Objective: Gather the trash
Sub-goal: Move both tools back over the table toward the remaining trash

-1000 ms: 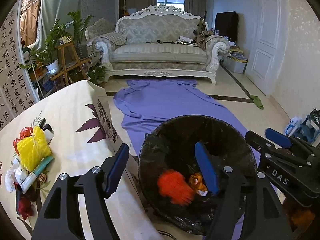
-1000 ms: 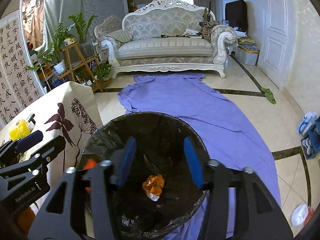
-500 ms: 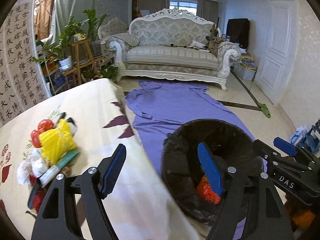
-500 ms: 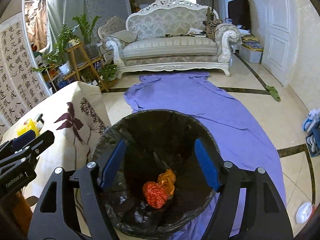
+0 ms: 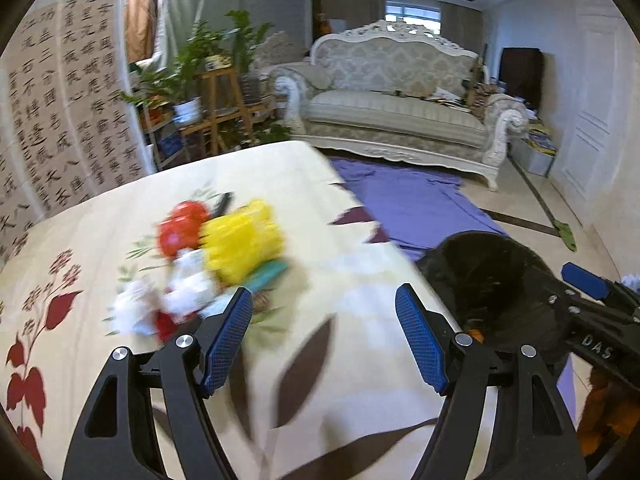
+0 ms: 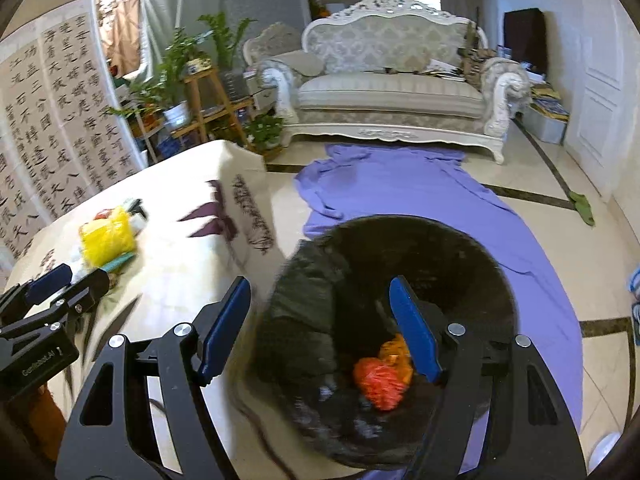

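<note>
Floral tablecloth lies under the spread, empty left tongs; right tongs, just widened, gape empty above the bin.

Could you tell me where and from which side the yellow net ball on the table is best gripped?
Probably across its upper bulge, from above and its near right side: white scraps and a red piece crowd its left, and the table to its right is bare.
</note>
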`<state>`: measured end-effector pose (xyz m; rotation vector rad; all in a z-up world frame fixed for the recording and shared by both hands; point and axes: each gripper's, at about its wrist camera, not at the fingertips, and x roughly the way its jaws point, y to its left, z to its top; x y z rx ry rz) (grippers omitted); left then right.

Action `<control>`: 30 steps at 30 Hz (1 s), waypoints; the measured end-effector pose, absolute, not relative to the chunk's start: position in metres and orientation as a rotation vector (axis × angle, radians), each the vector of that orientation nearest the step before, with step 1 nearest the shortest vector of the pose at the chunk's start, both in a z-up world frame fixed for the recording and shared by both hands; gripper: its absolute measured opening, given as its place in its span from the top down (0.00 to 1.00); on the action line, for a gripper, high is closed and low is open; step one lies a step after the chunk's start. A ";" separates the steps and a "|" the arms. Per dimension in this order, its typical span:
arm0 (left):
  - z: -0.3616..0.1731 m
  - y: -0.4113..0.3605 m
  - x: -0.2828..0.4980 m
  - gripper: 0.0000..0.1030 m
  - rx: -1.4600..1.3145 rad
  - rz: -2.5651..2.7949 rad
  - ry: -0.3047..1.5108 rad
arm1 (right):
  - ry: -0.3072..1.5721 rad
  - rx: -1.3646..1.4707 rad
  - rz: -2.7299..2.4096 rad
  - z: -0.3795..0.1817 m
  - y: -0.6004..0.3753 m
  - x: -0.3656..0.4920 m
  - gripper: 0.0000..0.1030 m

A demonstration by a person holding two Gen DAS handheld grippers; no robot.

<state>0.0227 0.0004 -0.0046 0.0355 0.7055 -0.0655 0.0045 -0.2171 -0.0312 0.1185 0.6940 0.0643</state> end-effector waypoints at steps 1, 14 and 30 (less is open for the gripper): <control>-0.005 0.012 0.021 0.30 0.024 -0.045 0.707 | 0.693 0.112 0.072 -0.030 -0.212 0.004 0.32; -0.021 0.109 -0.004 0.30 -0.048 0.133 0.751 | 0.716 0.026 0.191 -0.027 -0.142 0.008 0.32; -0.040 0.115 0.013 0.30 -0.008 0.088 0.816 | 0.741 -0.021 0.240 -0.032 -0.111 0.010 0.32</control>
